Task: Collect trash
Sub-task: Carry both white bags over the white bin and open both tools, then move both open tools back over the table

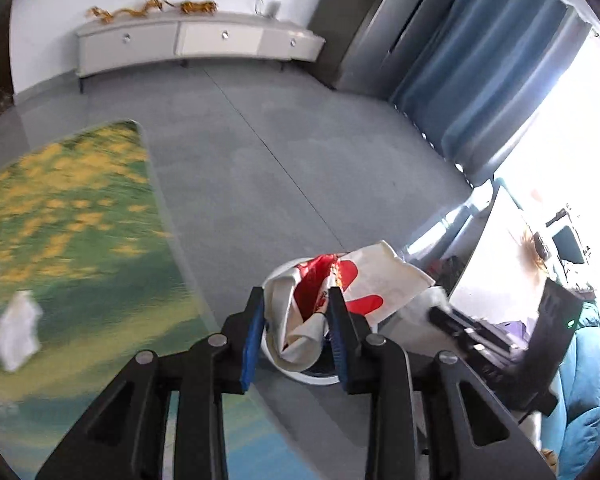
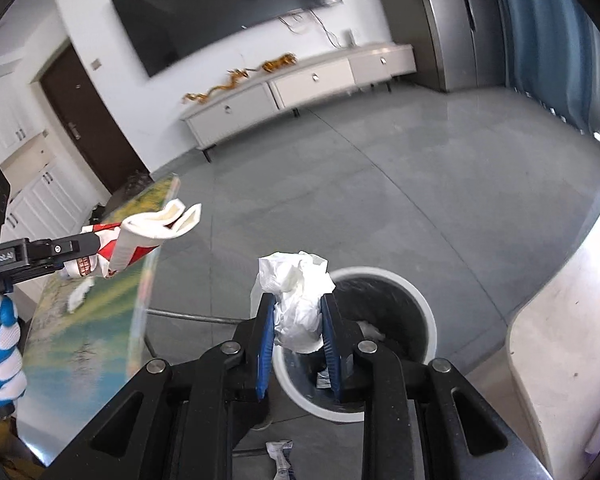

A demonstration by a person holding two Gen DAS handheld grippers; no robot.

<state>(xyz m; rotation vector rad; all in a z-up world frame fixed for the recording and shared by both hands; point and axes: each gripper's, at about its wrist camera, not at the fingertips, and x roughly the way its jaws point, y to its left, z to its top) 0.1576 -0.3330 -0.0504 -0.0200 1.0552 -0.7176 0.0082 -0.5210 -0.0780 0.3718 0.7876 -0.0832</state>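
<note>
Both tongs loaded. Right tongs point(image 2: 298, 326) are closed down on a crumpled white tissue wad point(image 2: 298, 296), pads pinching its lower half, the top bulging free above the tips. Left tongs point(image 1: 296, 328) are clamped on a red-and-white paper wrapper point(image 1: 340, 288), folded and creased, with most of it sticking out ahead of the tips. Key relation: the bin point(image 2: 424, 308), white rim and dark liner, sits on the floor just off the surface's edge, and in the right wrist view its opening lies directly ahead of and below the right tips, the tissue overlapping its near rim. Judgement: the right side is closer to release and needs only a slight forward push so the wad clears the rim, then open. In the same view the left tongs point(image 2: 80, 246) come in from the left, holding the wrapper point(image 2: 140, 236) over the surface's edge point(image 2: 148, 276), well left of the bin. In the left wrist view, though, the wrapper overlaps the bin's rim point(image 1: 320, 378), so true offset is hard to call. The wrapper's long axis runs roughly along the left tongs' line, so it should go in end-first. One more white scrap point(image 1: 18, 328) lies on the printed surface point(image 1: 80, 220), to the left of the left tongs and not yet collected. Some trash already sits inside the bin.
</note>
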